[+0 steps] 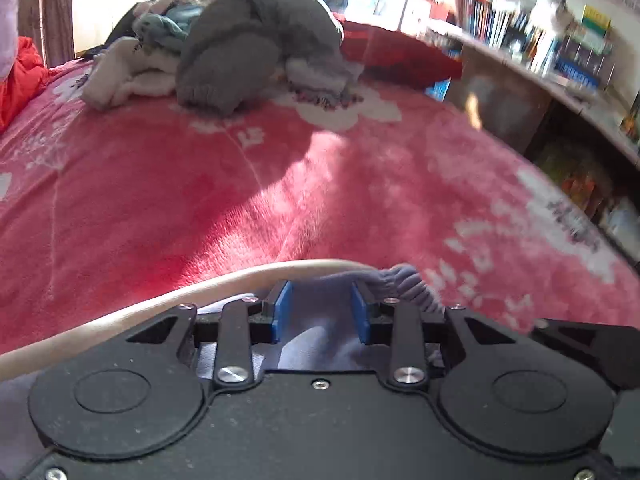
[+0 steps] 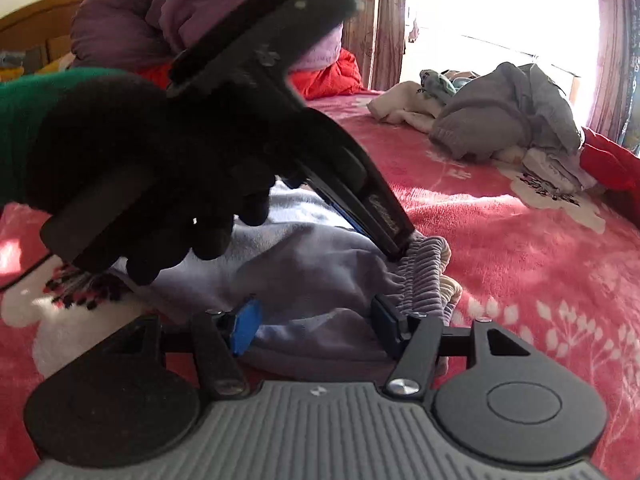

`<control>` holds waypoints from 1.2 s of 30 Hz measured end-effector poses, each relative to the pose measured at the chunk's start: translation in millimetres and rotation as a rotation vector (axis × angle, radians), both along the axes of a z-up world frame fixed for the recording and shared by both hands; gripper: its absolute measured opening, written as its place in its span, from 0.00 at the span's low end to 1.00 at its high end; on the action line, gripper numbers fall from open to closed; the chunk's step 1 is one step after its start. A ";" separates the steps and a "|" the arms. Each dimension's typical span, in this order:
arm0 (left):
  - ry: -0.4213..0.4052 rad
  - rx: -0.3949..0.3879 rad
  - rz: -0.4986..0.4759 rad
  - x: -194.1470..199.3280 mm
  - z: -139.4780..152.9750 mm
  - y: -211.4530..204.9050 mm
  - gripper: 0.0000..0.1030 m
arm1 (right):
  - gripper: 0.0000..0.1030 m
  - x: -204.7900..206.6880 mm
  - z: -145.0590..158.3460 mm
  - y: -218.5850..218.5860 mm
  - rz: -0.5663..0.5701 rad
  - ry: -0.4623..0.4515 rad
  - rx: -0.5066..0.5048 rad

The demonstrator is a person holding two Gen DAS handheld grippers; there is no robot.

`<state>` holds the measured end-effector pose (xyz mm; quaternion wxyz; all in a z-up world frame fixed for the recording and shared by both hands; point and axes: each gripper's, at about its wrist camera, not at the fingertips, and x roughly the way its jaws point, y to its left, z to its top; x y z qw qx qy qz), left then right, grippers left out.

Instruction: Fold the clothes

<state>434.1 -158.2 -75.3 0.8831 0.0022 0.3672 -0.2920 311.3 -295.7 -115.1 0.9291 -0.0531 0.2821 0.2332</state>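
Observation:
A lavender garment [image 2: 312, 280] with a ribbed cuff [image 2: 424, 268] lies bunched on the red flowered blanket [image 2: 500, 248]. In the left wrist view my left gripper [image 1: 322, 312] has its blue pads closed on a fold of the lavender garment [image 1: 320, 320], beside the ribbed cuff [image 1: 404, 280] and a cream edge [image 1: 200, 292]. In the right wrist view the left gripper [image 2: 394, 246] comes down from the upper left, held by a black-gloved hand [image 2: 140, 184], its tip at the cuff. My right gripper [image 2: 316, 328] straddles the near part of the garment, pads apart and not pressing on it.
A pile of unfolded clothes [image 1: 248, 40] [image 2: 500, 112], grey knit on top, sits at the far side of the bed. A bookshelf [image 1: 540, 48] runs along the right. A person in a purple jacket [image 2: 160, 8] leans over from the left. Red bedding [image 2: 332, 72] lies behind.

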 end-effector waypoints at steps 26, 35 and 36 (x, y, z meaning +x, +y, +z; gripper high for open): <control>-0.074 -0.068 0.090 -153.7 -30.1 84.9 0.31 | 0.60 64.9 -17.8 -47.7 -0.201 0.049 0.269; -0.082 -0.110 0.106 -152.8 -22.7 94.3 0.31 | 0.58 68.6 -14.4 -53.1 -0.204 0.123 0.344; -0.083 -0.108 0.104 -152.3 -23.0 94.1 0.31 | 0.58 67.8 -15.7 -56.9 -0.204 0.137 0.378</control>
